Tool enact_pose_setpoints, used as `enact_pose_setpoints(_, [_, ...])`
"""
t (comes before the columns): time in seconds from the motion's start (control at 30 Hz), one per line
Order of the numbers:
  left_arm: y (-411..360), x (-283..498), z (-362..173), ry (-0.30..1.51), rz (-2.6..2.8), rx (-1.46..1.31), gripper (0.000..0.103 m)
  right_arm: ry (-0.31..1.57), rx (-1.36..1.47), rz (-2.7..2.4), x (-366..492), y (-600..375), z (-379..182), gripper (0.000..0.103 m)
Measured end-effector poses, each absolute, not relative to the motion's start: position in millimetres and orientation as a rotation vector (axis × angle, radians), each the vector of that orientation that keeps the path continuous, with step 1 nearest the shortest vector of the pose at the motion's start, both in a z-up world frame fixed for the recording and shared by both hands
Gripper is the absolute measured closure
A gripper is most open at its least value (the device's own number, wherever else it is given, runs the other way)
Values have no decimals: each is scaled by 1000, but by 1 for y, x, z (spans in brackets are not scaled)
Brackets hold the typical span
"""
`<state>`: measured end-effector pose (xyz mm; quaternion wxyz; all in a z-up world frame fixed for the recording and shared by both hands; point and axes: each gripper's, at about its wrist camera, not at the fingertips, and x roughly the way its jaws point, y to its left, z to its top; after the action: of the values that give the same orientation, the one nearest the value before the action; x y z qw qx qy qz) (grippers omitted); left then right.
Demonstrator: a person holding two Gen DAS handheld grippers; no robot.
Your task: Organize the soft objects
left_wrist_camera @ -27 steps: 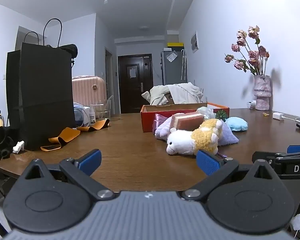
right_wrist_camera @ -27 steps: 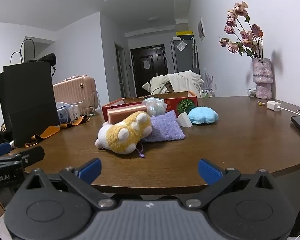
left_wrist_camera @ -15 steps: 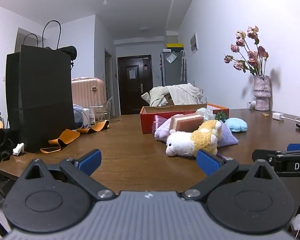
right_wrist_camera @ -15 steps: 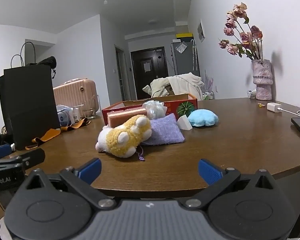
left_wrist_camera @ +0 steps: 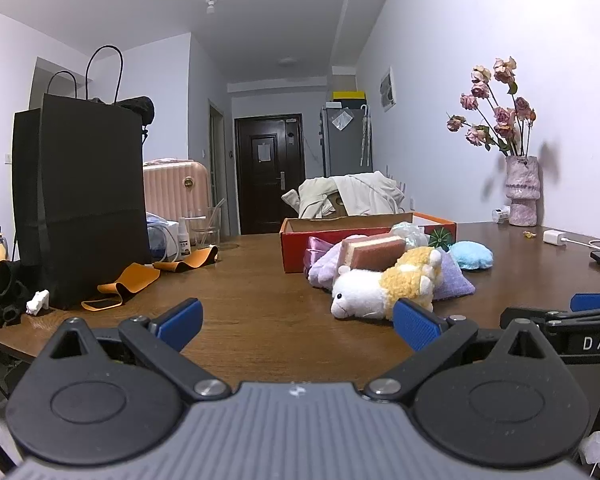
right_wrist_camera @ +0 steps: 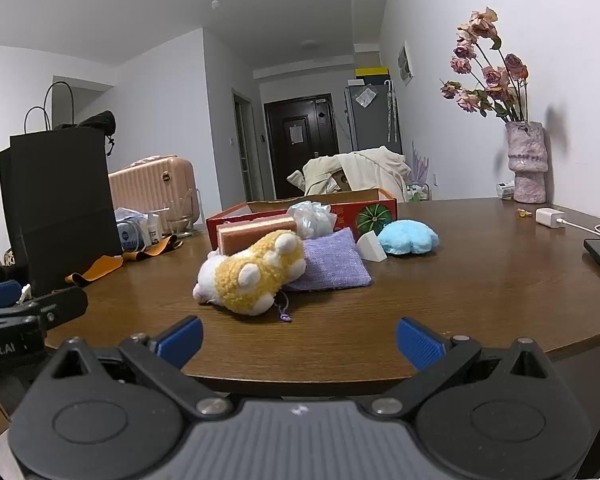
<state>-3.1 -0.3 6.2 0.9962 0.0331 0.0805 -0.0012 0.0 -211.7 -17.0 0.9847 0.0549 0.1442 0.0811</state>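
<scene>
A yellow-and-white plush sheep (right_wrist_camera: pixel 256 276) lies on its side toward the near edge of my brown tabletop (right_wrist_camera: pixel 480 292), leaning on a purple woven pouch (right_wrist_camera: pixel 332 266). Behind them sit a pink sponge block (right_wrist_camera: pixel 256 232), a white wedge sponge (right_wrist_camera: pixel 370 247), a blue fluffy pad (right_wrist_camera: pixel 408 237) and a crinkled mesh puff (right_wrist_camera: pixel 312 218), all crowded against an open red box (right_wrist_camera: pixel 376 210). My left gripper (left_wrist_camera: pixel 298 322) and right gripper (right_wrist_camera: pixel 300 340) hover at the near edge, jaws spread wide, holding nothing. Since the pile overlaps, I judge that grabbing the sheep could drag the pouch along or snag its dangling cord (right_wrist_camera: pixel 284 314).
</scene>
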Motion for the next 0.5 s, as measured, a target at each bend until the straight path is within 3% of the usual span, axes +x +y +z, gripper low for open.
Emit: enact_pose_setpoints(0.5, [-1, -5, 7, 159, -4, 64, 0, 292, 115, 160, -1, -213, -17, 0])
